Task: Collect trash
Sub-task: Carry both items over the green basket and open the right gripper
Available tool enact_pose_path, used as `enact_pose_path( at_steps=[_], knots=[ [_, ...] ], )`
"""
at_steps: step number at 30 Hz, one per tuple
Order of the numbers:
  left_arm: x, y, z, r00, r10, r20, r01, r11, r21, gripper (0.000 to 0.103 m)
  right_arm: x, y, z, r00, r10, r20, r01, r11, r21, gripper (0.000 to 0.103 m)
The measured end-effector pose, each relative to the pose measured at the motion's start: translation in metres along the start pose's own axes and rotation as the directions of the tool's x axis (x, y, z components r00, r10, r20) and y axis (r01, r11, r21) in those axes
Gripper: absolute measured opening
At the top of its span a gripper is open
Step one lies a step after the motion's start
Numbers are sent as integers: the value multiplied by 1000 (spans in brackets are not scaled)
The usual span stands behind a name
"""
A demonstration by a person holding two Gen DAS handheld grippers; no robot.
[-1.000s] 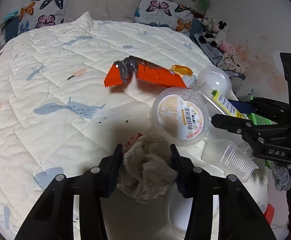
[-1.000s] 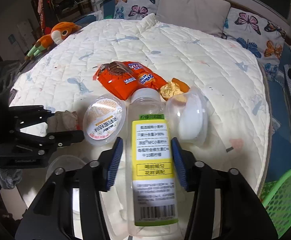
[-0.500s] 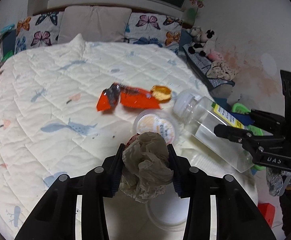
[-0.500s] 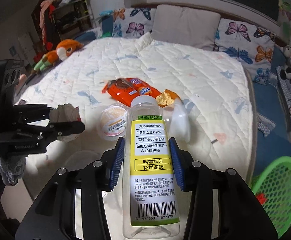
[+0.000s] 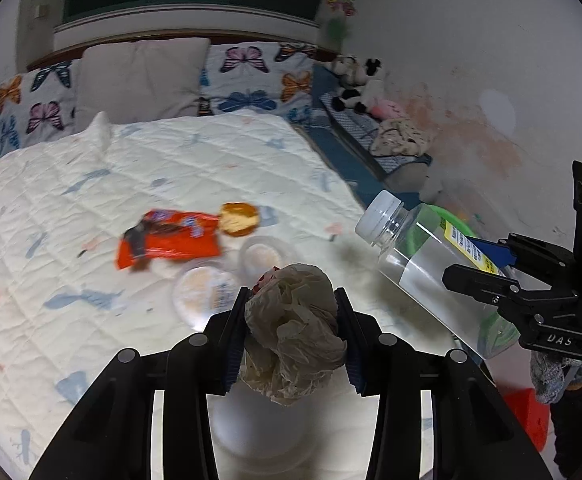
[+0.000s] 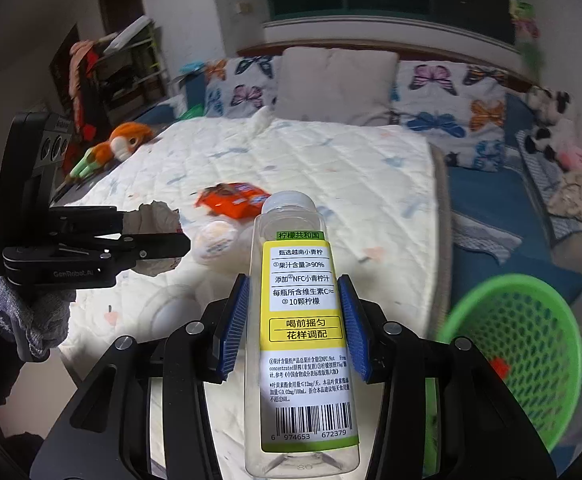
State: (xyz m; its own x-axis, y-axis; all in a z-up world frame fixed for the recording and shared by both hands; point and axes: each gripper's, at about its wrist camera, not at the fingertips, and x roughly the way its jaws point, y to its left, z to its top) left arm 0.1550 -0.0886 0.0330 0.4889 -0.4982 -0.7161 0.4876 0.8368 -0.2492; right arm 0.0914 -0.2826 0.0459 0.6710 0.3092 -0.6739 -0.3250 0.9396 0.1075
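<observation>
Both fisheye cameras sat just behind their own grippers, looking forward along the fingers and down over the cream quilted bed point(image 5: 179, 168) from its foot end, toward the butterfly-print pillows point(image 5: 247, 76) at the head. The left wrist view faced the bed squarely, with the right gripper point(image 5: 503, 280) entering at its right edge. The right wrist view looked from further right of the bed, taking in the green mesh basket point(image 6: 523, 344) beside it and the left gripper point(image 6: 159, 236) at left. Both shared the bed, the pillows and an orange snack wrapper point(image 6: 231, 200).
</observation>
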Motion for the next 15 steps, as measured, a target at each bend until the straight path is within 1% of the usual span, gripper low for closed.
enact_pose_path(
  at_steps=[3, 8, 15],
  knots=[
    [9, -18, 7, 1000, -20, -10, 20, 999, 28, 40, -9, -21, -8, 999, -40, 5, 39, 998, 46, 45],
    [25, -51, 17, 998, -54, -29, 56, 995, 78, 40, -17, -54, -24, 995, -104, -11, 105, 988, 110, 45],
    [49, -90, 29, 995, -83, -62, 91, 986, 140, 40, -21, -104, -46, 977, -205, -49, 211, 959, 190, 45]
  ],
)
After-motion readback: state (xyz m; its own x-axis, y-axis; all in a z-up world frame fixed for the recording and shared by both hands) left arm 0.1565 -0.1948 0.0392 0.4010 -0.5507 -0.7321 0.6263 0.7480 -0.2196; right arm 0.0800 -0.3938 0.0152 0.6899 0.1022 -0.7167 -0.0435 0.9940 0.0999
